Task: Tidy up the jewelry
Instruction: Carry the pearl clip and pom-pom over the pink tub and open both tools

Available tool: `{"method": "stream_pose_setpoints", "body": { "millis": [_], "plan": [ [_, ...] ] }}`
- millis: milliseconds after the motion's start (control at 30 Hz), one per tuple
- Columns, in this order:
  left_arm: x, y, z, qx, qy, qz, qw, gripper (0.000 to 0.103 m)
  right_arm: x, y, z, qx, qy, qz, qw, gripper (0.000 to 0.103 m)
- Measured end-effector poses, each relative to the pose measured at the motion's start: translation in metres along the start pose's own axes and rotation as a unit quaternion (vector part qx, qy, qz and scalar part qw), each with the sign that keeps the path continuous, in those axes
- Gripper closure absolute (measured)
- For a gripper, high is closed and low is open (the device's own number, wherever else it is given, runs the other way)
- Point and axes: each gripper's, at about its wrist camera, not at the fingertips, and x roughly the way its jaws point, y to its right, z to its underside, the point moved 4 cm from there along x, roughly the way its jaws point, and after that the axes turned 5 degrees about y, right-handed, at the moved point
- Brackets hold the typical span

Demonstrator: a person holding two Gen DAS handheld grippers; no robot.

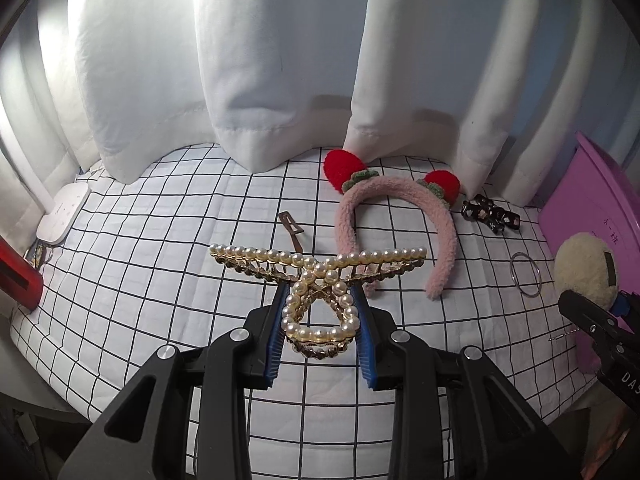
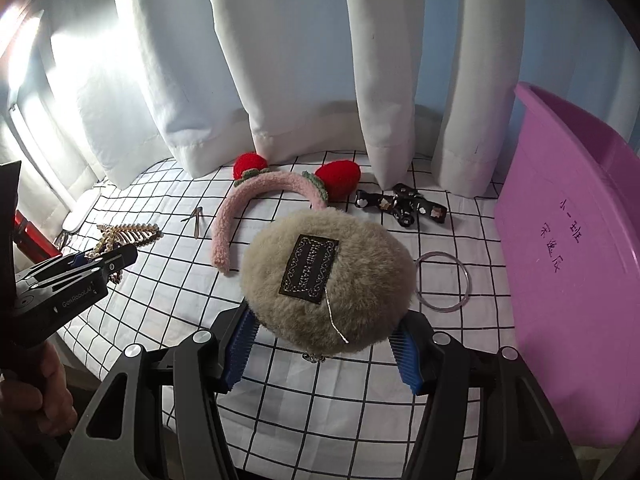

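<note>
Left gripper (image 1: 320,320) clamps the pearl clip (image 1: 318,276); right gripper (image 2: 324,332) clamps the fluffy puff (image 2: 328,280), purple bin (image 2: 568,280) probably nearer it, frame right.

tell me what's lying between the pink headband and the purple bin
A black patterned hair clip near the curtain, and closer in a clear bangle, both on the checked cloth between the headband and bin; clearest in the right wrist view.
</note>
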Motion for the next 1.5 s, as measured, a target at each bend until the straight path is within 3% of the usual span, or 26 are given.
{"method": "stream_pose_setpoints", "body": {
  "millis": [433, 833, 1167, 1500],
  "plan": [
    [-0.059, 0.098, -0.058, 0.070, 0.066, 0.075, 0.9925, 0.073, -0.099, 0.068, -0.042, 0.039, 0.096, 0.042, 0.994, 0.045],
    [-0.080, 0.234, -0.075, 0.145, 0.088, 0.169, 0.9709, 0.073, -0.156, 0.186, -0.025, 0.109, 0.119, 0.128, 0.979, 0.045],
    [-0.071, 0.337, -0.068, 0.197, 0.071, 0.210, 0.9549, 0.073, -0.161, 0.256, -0.002, 0.152, 0.109, 0.157, 0.970, 0.045],
    [-0.042, 0.397, -0.049, 0.221, 0.025, 0.210, 0.9520, 0.073, -0.137, 0.290, 0.011, 0.167, 0.073, 0.157, 0.971, 0.045]
  ]
}}
